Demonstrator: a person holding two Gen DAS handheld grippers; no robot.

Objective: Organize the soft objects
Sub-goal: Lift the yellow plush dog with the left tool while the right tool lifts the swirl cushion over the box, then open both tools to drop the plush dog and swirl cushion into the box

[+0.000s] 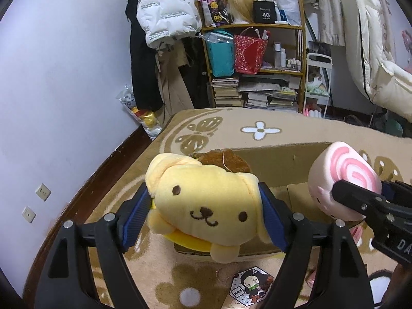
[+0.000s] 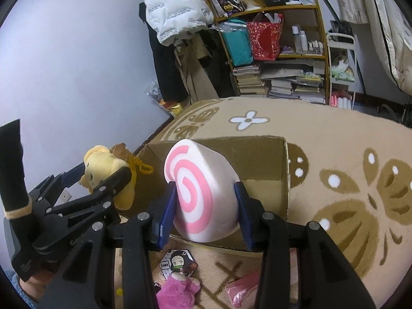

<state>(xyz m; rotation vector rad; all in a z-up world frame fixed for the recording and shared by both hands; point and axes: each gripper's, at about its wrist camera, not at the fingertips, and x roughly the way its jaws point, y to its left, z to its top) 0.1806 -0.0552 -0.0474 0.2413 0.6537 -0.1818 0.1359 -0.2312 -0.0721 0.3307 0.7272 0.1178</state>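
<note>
A: Our left gripper [image 1: 204,212] is clamped on the yellow dog plush [image 1: 206,206]; in the left wrist view the blue pads [image 1: 273,221] press into both sides of its head, and the face looks back at us. Where does it sit relative to the cardboard box [image 1: 278,164]?

B: It hangs over the box's near left corner, with the open cavity lying ahead and to the right. At the right edge of that same view we see our right gripper [image 1: 355,200] closed on the pink swirl cushion [image 1: 342,175], held above the box's right half.

A: And through the right wrist camera?

B: There our right gripper [image 2: 206,206] pinches the pink swirl cushion [image 2: 200,193] across its round body. The spiral face tilts toward us, and its long axis runs away from us into the cardboard box [image 2: 257,159]. The box opening lies directly ahead and below, so we judge the right hand nearer to a clean drop.

A: The left one from that side?

B: Our left gripper [image 2: 103,182] shows far left, gripping the yellow dog plush [image 2: 108,164] just at the box's left wall; we think it needs to travel rightward before letting go. On the rug [image 2: 347,139] beneath us lie a small doll in a pink dress [image 2: 177,280] and something pink [image 2: 244,291] we can't identify, both outside the box.
</note>
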